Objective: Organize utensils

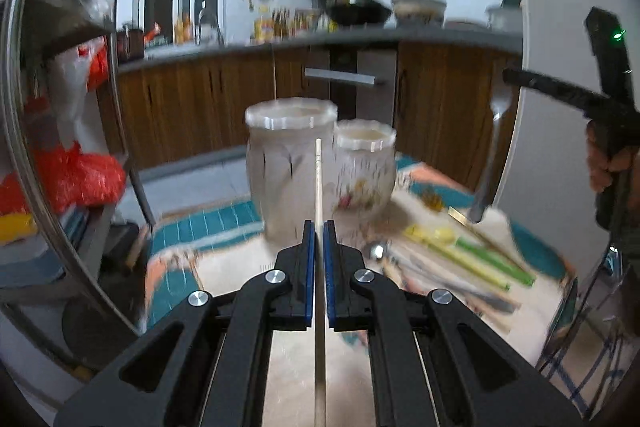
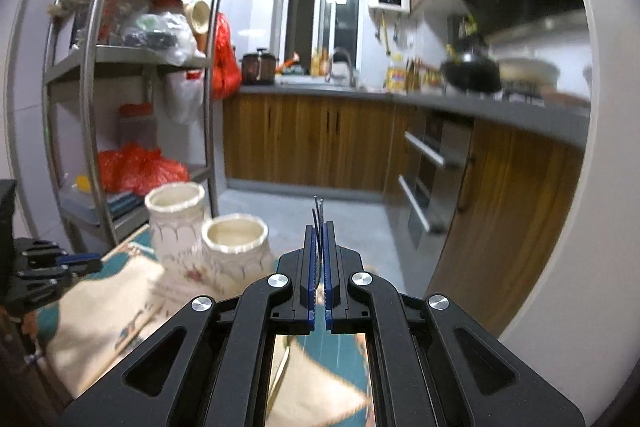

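Left gripper [image 1: 319, 227] clamps chopstick [image 1: 318, 179], long axis fwd toward tall jar [image 1: 290, 167]. Right gripper [image 2: 319, 227] clamps fork [image 2: 318, 223], tines fwd.

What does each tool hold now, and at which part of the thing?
The left tool is shut on a pale chopstick, gripped around mid-length. The right tool is shut on a metal fork, gripped near its tines, handle hanging down.
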Tool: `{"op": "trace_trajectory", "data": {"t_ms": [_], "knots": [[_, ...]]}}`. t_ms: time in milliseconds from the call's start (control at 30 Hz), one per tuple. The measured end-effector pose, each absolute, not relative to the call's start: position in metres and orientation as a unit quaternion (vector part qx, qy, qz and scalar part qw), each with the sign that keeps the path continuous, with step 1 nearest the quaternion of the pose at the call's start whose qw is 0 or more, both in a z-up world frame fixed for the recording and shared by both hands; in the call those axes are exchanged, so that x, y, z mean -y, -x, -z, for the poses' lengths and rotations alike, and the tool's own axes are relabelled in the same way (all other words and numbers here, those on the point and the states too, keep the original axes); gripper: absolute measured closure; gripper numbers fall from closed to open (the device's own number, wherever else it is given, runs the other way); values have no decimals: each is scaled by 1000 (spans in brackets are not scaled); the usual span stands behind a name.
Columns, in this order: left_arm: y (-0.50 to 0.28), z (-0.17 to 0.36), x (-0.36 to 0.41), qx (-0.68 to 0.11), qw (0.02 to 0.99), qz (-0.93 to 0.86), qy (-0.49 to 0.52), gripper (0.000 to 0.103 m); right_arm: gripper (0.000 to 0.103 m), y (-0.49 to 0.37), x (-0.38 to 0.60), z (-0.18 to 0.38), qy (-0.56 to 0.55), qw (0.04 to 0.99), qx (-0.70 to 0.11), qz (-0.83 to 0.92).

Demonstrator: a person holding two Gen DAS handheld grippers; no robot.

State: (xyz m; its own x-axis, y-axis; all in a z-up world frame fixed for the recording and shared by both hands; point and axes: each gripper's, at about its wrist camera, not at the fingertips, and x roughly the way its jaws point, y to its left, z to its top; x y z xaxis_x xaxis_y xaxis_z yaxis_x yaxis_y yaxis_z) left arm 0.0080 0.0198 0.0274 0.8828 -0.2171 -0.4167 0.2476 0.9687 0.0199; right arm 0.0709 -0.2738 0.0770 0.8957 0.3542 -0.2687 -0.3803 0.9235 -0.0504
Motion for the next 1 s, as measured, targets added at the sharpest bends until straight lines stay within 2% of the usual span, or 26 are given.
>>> {"op": "trace_trajectory", "data": {"t_ms": [200, 467, 700, 900, 1000], "knots": [[-21, -70, -24, -159, 978, 135, -10, 99, 100, -84, 258, -99, 46, 971, -118, -203], [-93, -116, -35, -124, 978, 157, 59, 99, 100, -110, 237, -138, 26, 970, -94, -222], [-168, -107, -42, -132, 970, 153, 137, 99, 100, -138, 225, -149, 19, 980, -74, -185], [-194, -96, -31, -124, 975, 131, 133, 99, 100, -155, 218, -139, 25, 983, -77, -164], [-195, -88, -18, -118, 982, 111, 95, 99, 100, -166, 214, -127, 29, 983, -92, -159]]}}
